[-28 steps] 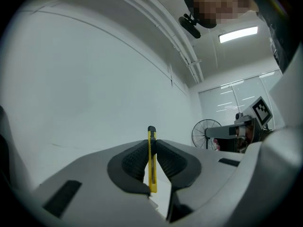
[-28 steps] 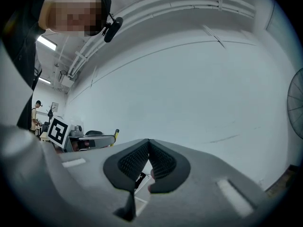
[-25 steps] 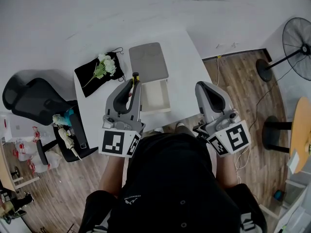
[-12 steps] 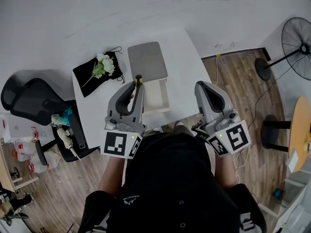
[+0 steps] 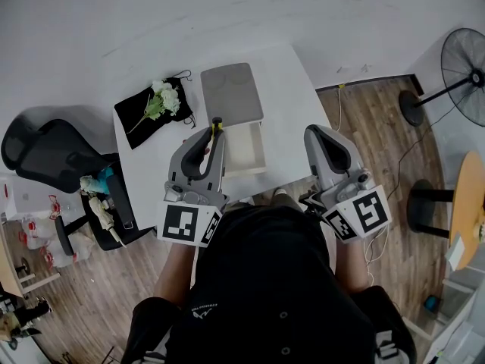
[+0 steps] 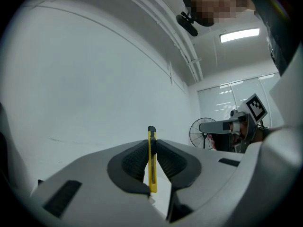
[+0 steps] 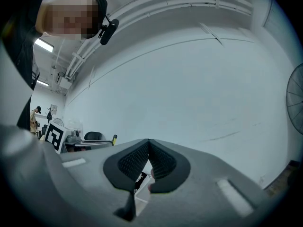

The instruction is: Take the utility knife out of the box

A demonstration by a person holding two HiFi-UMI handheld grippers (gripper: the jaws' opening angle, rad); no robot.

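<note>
My left gripper (image 5: 215,127) is shut on the yellow utility knife (image 5: 216,123), held above the white table (image 5: 288,89) just left of the open white box (image 5: 246,150). In the left gripper view the knife (image 6: 151,162) stands upright, pinched between the ribbed pads (image 6: 135,159), with its black tip above them. The box's grey lid (image 5: 231,93) lies just behind the box. My right gripper (image 5: 314,133) hovers to the right of the box, its jaws closed together with nothing between them (image 7: 148,144).
A black pouch with white flowers (image 5: 155,111) lies at the table's back left. A black office chair (image 5: 53,158) stands left of the table. A floor fan (image 5: 462,63) and a round wooden table (image 5: 470,203) are on the right, over wooden floor.
The left gripper with the knife has drifted very slightly toward the box. The right gripper has stayed where it was.
</note>
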